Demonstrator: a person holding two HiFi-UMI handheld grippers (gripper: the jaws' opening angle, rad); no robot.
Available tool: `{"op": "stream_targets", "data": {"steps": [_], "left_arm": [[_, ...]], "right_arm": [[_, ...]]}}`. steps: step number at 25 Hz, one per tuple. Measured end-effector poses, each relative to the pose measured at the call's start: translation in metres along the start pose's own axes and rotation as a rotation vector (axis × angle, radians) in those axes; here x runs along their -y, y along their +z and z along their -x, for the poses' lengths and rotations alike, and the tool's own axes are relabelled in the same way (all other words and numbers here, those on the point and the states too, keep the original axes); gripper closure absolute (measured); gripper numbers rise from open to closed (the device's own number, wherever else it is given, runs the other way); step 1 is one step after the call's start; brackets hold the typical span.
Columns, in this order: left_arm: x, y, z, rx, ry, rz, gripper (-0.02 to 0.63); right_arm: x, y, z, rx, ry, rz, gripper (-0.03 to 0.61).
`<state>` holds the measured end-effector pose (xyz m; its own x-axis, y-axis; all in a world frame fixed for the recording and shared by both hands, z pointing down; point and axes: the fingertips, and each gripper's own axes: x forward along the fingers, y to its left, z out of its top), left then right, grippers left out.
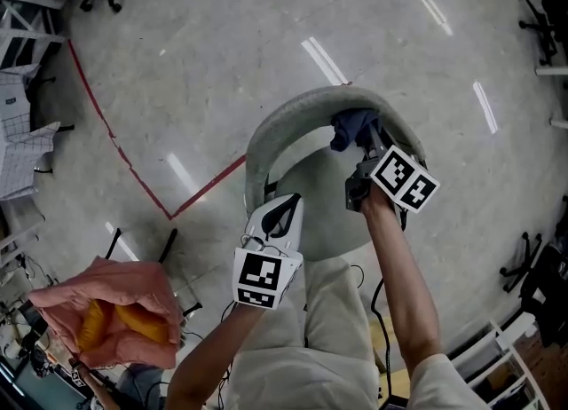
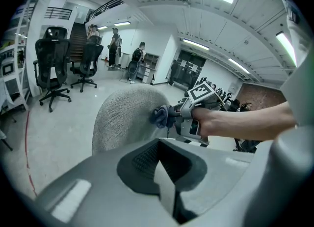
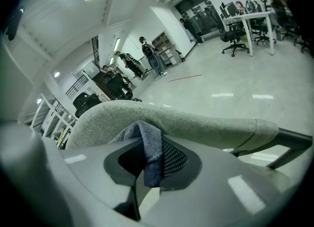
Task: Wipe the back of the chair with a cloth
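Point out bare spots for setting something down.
Bare floor lies beyond the chair back, right of the red tape line. The seat is bare between the left gripper and the right gripper holding the cloth. Crowded: lower left, by the pink bag.

Blue cloth (image 1: 351,126) bunched against curved grey chair back (image 1: 293,111)

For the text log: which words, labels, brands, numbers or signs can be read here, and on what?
None can be read.
The markers on the left gripper and right gripper are black-and-white square patterns only, no letters or digits.
The cloth and chair show no print.
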<state>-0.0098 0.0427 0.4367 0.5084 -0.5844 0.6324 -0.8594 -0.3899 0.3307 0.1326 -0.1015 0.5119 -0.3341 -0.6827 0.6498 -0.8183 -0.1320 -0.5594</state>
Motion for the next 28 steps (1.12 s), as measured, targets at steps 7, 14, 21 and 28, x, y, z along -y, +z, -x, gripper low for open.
{"op": "stream_targets", "data": {"steps": [7,14,21,28], "left_arm": [[0.007,-0.001,0.000,-0.002,-0.009,-0.008,0.612],[0.012,-0.007,0.002,-0.009,-0.016,-0.020,0.612],[0.018,-0.009,0.005,-0.011,-0.031,-0.034,0.612],[0.034,-0.015,0.008,-0.010,-0.044,-0.047,0.612]], "right_arm": [[0.029,0.008,0.008,0.024,-0.061,-0.014,0.500],[0.076,0.014,0.019,0.059,-0.156,-0.050,0.500],[0.086,0.010,0.025,0.064,-0.156,-0.027,0.500],[0.059,0.002,0.047,0.063,-0.045,0.083,0.500]]}}
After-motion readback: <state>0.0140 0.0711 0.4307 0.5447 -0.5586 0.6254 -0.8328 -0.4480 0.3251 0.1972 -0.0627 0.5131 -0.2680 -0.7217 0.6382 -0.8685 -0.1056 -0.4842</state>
